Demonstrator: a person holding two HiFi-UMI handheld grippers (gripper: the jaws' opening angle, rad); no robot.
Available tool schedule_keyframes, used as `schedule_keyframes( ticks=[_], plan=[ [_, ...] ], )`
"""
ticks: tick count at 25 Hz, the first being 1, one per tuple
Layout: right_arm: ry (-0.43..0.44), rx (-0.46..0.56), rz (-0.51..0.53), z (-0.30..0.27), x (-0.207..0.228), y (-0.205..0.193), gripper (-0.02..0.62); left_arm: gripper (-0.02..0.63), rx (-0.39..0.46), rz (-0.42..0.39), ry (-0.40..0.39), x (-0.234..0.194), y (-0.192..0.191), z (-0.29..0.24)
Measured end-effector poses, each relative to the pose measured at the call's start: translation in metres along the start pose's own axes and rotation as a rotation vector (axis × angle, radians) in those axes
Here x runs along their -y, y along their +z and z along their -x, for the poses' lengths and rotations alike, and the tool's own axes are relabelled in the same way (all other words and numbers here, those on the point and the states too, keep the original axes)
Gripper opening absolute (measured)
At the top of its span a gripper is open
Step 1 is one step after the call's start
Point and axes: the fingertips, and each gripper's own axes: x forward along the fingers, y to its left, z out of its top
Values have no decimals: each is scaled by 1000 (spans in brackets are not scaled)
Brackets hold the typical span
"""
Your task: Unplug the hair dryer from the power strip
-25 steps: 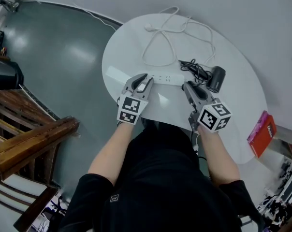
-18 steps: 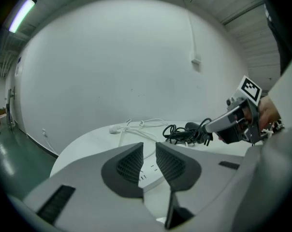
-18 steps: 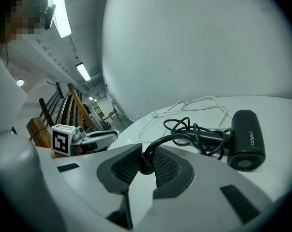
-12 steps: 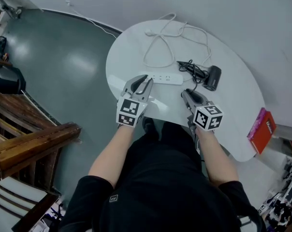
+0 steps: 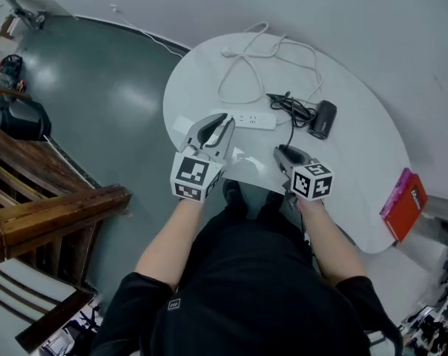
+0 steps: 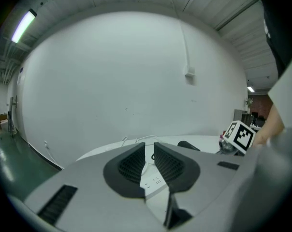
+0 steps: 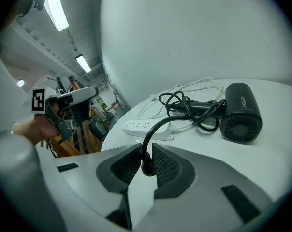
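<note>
My right hand-held gripper [image 7: 147, 154] pinches the black plug [image 7: 147, 167] of the hair dryer [image 7: 240, 113], clear of the white power strip [image 7: 141, 126] lying just beyond it. The dryer rests farther right, its cord [image 7: 194, 108] tangled between. My left hand-held gripper [image 6: 150, 151] holds nothing, its jaws having just been closing to a narrow gap. Everything sits on a round white surface [image 5: 357, 191] by a pale wall [image 6: 112, 81], with grey-green floor [image 5: 98, 102] and wooden furniture [image 5: 53, 217] to the left.

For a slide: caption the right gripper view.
Right tool holds the hair dryer's black plug clear of the white power strip.
</note>
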Motion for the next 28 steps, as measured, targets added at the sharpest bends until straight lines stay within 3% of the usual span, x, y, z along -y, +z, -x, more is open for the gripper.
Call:
schedule_keyframes(
  ticks=[10,22,28],
  plan=[
    [43,37,-33,37,19,12,81,55,34,-1,90,21,43,20],
    [26,249,42,129,31,86,80,51,42,-27,62,65,76,10],
    [22,338,150,171,10,123,80,51,40,-32,43,79,92,15]
  ],
)
